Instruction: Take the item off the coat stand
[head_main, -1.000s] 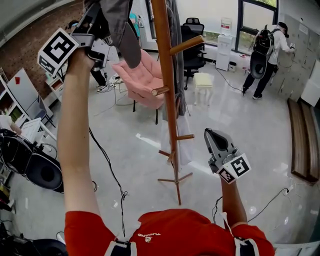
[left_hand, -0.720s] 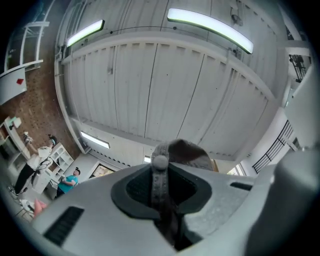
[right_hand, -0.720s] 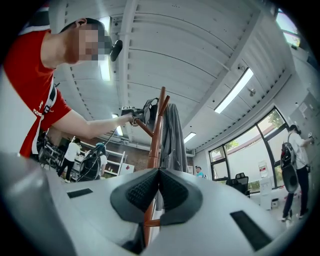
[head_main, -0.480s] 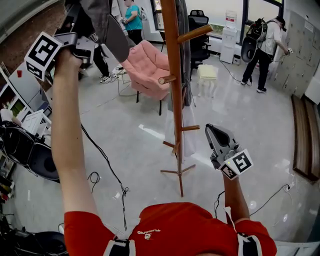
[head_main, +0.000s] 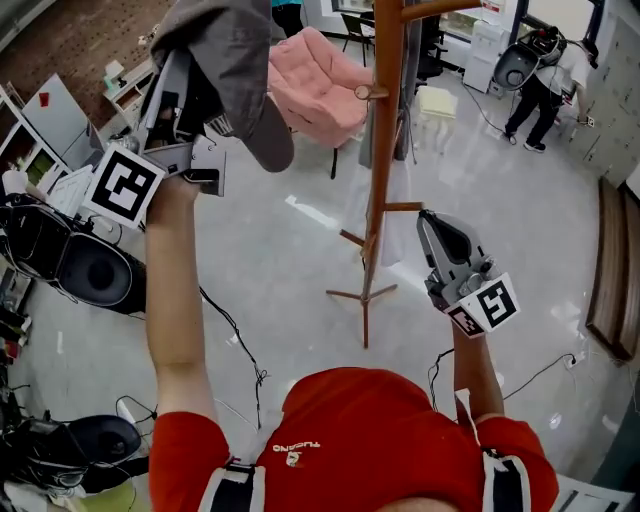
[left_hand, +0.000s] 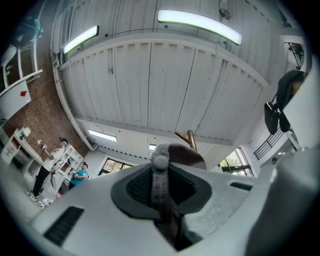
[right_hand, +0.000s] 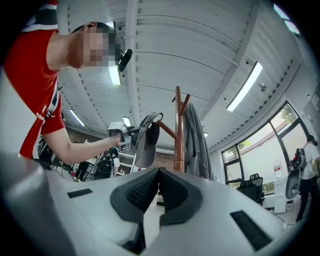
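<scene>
Clamping a grey cap (head_main: 232, 52), the left gripper (head_main: 188, 80) hovers near the coat stand (head_main: 385, 150).

- The floor (head_main: 280, 250) is glossy pale grey and pretty reflective, with black cables (head_main: 260, 375) trailing across it.
- A pink armchair (head_main: 315, 85) sits at the back, with a small pale stool (head_main: 437, 102) near it.
- There's a brick wall (head_main: 80, 40) on the left side.
- The ceiling (left_hand: 150, 80) is white ribbed panels with long strip lights (left_hand: 200, 21).
- Big dark-framed windows (right_hand: 250, 165) let daylight in.
- A person with a backpack (head_main: 540, 75) stands far back.
</scene>
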